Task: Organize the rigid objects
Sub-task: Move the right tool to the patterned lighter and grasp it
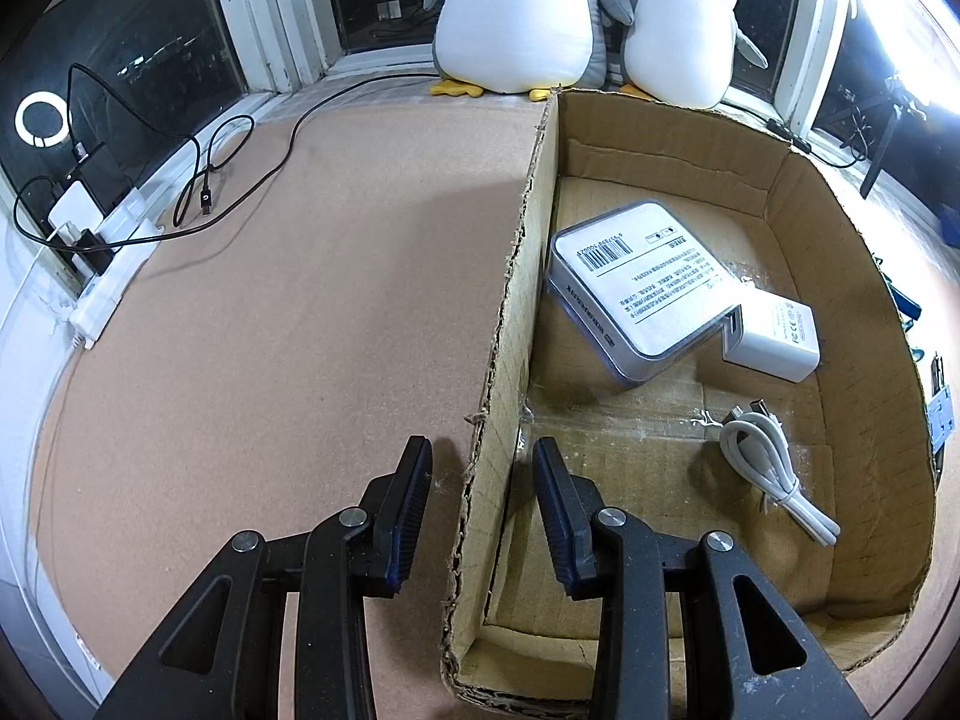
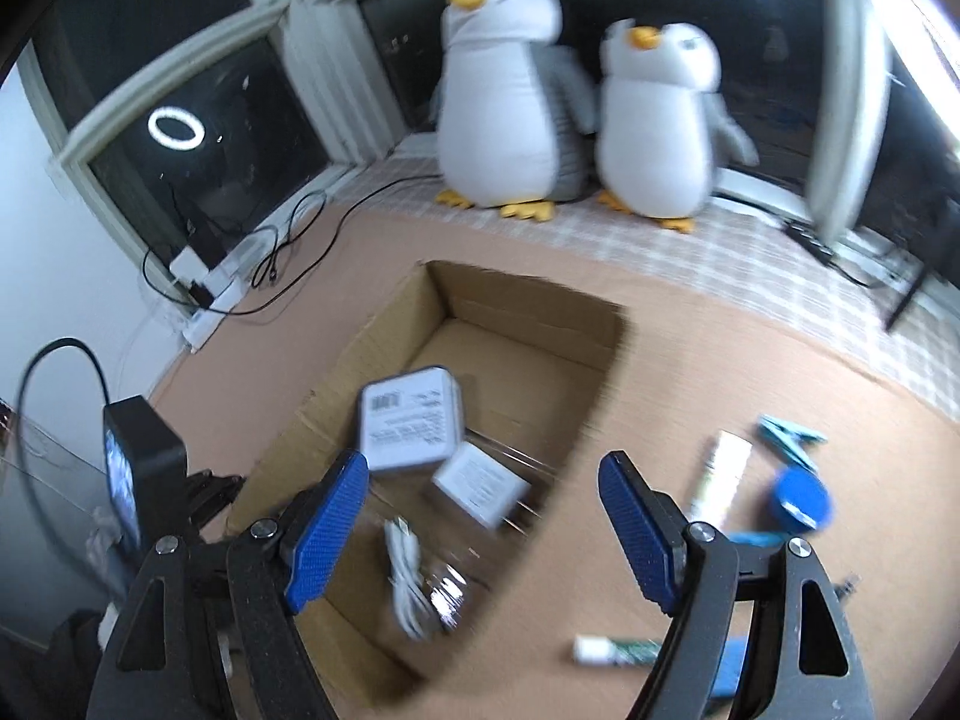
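- Left gripper (image 1: 483, 468): jaws apart, straddling the near left wall of the cardboard box (image 1: 510, 324), one finger outside, one inside. Not clamped; can't tell if either pad touches the wall. Looks set to steady the box.
- Right gripper (image 2: 483, 480): jaws wide apart, nothing between them, hovering above the box's right wall. View is motion-blurred.
- Already in the box, ahead of the left gripper: grey case with barcode label (image 1: 645, 288), white charger (image 1: 774, 336) touching the case's right corner, and nearer to the gripper, to its right, a coiled white cable (image 1: 774, 474).
- Still out on the cork table (image 1: 300, 276), all to the right of the right gripper: white tube (image 2: 720, 474), teal clip (image 2: 789, 438), blue round item (image 2: 801, 501), and a green-and-white stick (image 2: 618, 650) close below its right finger. Another blue piece behind that finger, too hidden to identify.
- Progress estimate: under halfway. Three in, at least four left.
- Next pick is probably on the right side; the stick or the tube is nearest the right gripper.
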`<action>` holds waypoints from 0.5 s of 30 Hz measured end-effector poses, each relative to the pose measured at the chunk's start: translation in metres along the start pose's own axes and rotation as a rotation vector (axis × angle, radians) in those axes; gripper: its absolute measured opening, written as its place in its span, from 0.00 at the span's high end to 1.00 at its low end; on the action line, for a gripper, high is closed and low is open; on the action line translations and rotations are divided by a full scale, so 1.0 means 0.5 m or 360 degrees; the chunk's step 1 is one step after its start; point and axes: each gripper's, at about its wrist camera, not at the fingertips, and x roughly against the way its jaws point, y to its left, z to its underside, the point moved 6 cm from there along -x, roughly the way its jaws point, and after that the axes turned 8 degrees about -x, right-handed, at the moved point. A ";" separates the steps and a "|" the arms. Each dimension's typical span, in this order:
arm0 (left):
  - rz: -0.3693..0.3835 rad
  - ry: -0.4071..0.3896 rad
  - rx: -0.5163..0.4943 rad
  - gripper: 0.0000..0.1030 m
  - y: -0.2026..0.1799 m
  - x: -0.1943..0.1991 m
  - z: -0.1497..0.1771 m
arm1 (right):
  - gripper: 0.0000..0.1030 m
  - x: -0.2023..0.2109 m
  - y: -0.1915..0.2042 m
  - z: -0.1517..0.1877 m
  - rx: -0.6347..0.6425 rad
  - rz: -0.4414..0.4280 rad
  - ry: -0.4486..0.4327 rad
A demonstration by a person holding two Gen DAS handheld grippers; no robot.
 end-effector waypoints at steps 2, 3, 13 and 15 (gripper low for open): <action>-0.0002 0.0000 -0.0002 0.63 0.000 0.000 -0.001 | 0.26 0.031 -0.047 0.007 -0.0066 0.0017 -0.0015; -0.0004 0.0000 -0.0004 0.63 -0.001 0.000 -0.001 | 0.26 0.046 -0.075 0.013 -0.0111 0.0028 -0.0023; -0.0024 0.0003 -0.0020 0.63 -0.006 0.003 -0.002 | 0.27 0.102 -0.277 0.112 -0.0521 0.0102 0.0012; -0.0027 0.0004 -0.0024 0.63 -0.007 0.003 -0.002 | 0.31 0.099 -0.290 0.128 -0.0562 0.0111 0.0021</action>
